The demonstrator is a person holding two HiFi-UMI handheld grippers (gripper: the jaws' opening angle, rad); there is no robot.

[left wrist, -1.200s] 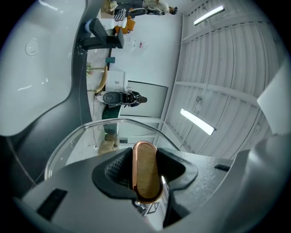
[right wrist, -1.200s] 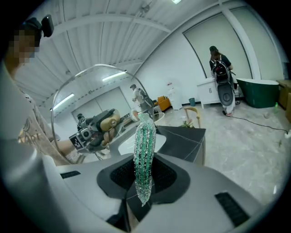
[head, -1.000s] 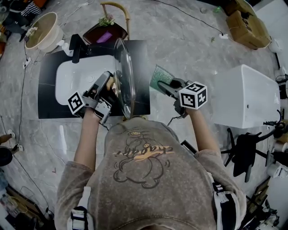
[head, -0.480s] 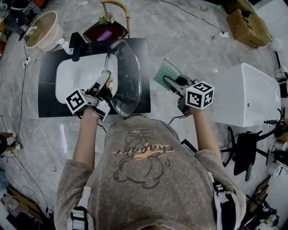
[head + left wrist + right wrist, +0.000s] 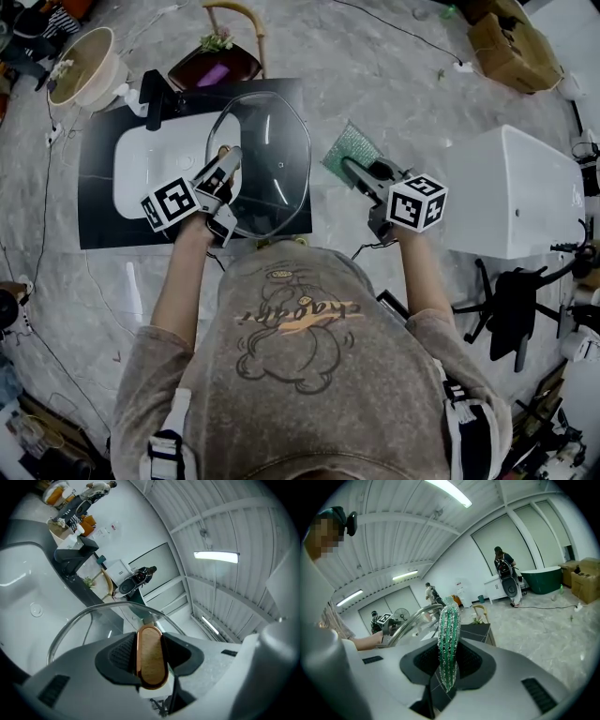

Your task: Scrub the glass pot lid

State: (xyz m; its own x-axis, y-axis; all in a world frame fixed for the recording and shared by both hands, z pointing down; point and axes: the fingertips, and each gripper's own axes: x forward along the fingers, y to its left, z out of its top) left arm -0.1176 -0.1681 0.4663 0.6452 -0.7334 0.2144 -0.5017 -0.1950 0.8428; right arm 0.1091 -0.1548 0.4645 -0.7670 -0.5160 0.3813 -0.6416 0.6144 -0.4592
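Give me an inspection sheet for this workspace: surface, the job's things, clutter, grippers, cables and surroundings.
Surface: black counter with a white sink and a black faucet.
Job's things: glass pot lid held above the counter beside the sink; green scrub pad to its right, apart from it.
Clutter: nothing seen.
Grippers: left gripper shut on the lid's wooden handle; right gripper shut on the scrub pad.
Cables: one cable on the floor beyond the counter, another at the left.
Surroundings: white tub, cardboard boxes, basket, round basin, black chair.
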